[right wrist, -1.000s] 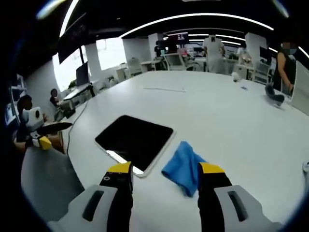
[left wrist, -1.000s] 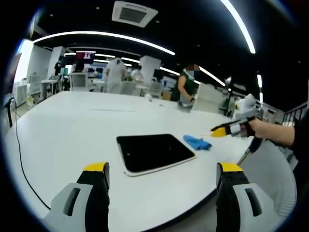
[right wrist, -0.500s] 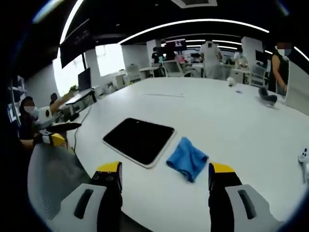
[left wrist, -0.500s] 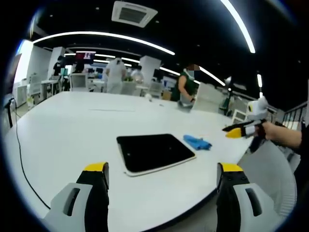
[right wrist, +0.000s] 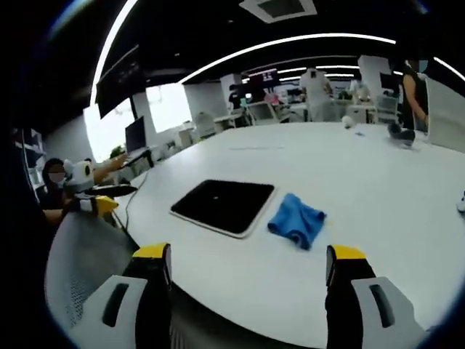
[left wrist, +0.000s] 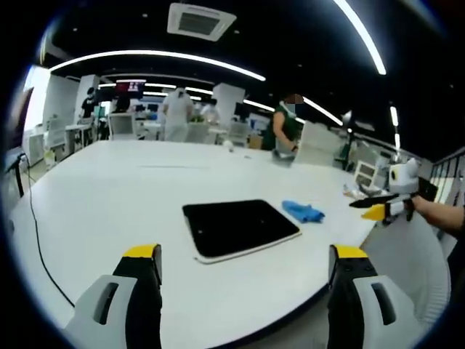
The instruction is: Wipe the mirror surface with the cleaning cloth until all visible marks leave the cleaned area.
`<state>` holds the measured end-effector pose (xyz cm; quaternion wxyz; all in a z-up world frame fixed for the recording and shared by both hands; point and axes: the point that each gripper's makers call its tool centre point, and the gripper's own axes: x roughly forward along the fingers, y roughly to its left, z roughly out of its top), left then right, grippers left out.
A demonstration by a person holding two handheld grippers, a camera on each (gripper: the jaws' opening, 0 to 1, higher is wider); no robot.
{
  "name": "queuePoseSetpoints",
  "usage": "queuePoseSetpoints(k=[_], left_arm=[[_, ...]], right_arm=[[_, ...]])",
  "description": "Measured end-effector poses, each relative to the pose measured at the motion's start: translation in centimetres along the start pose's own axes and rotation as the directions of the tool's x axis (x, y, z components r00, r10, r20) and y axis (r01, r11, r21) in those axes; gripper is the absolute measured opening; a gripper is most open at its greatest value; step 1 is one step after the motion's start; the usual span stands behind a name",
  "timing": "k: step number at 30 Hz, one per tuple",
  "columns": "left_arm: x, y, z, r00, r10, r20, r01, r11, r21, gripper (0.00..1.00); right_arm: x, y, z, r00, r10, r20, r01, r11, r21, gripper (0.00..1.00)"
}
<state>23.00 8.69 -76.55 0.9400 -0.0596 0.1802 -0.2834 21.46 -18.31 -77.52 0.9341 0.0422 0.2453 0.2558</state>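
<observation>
Looking through the left gripper view first, then the right gripper view:

Left gripper view, my left gripper [left wrist: 245, 263]: jaws spread wide apart, nothing between them; it hangs above the near edge of the white table [left wrist: 109, 189].
Left gripper view, mirror [left wrist: 240, 227]: a dark rectangular slab with a pale rim, lying flat on the table ahead of my jaws, reflecting black.
Left gripper view, cleaning cloth [left wrist: 303, 211]: blue, crumpled, on the table just beside the mirror's far right corner; I cannot tell whether it touches the rim.
Left gripper view, right gripper [left wrist: 383, 207]: comes in from the right past the table edge, held in a hand [left wrist: 423, 210]; its yellow tip and a black part point toward the table; I cannot tell how its jaws stand from here.

Right gripper view, my right gripper [right wrist: 247, 264]: jaws released and well apart, holding nothing, off the near table edge.
Right gripper view, mirror [right wrist: 223, 205]: flat on the table, left of centre.
Right gripper view, cleaning cloth [right wrist: 298, 221]: bunched just beside the mirror's right edge, between my jaws' lines and beyond them.
Right gripper view, left gripper [right wrist: 98, 201]: at the far left, off the table, yellow-tipped.
Right gripper view, background: people [right wrist: 317, 86] stand beyond the far end of the table.
</observation>
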Motion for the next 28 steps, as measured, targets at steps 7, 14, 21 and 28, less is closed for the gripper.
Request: queuePoseSetpoints(k=[7,14,21,28], left_arm=[[-0.38,0.08,-0.15,1.0,-0.014,-0.001,0.014,1.0,-0.01,0.96],[-0.44,0.11,0.23,1.0,-0.012,0.021,0.012,1.0,-0.02,0.95],[-0.5,0.27,0.39,0.999,0.0,0.037,0.001,1.0,-0.026,0.95],[-0.54,0.18,0.44,0.999,-0.005,0.038,0.006,1.0,-0.028,0.94]], right_arm=[[0.31,0.52,-0.08,1.0,-0.025,-0.016,0.023,0.995,-0.094,0.89],[0.24,0.41,0.66,0.999,-0.022,0.029,0.024,0.997,-0.073,0.89],[0.09,0.17,0.66,0.999,-0.035,0.027,0.037,0.995,-0.087,0.88],[0.06,-0.06,0.68,0.999,-0.039,0.031,0.041,0.997,-0.072,0.9]])
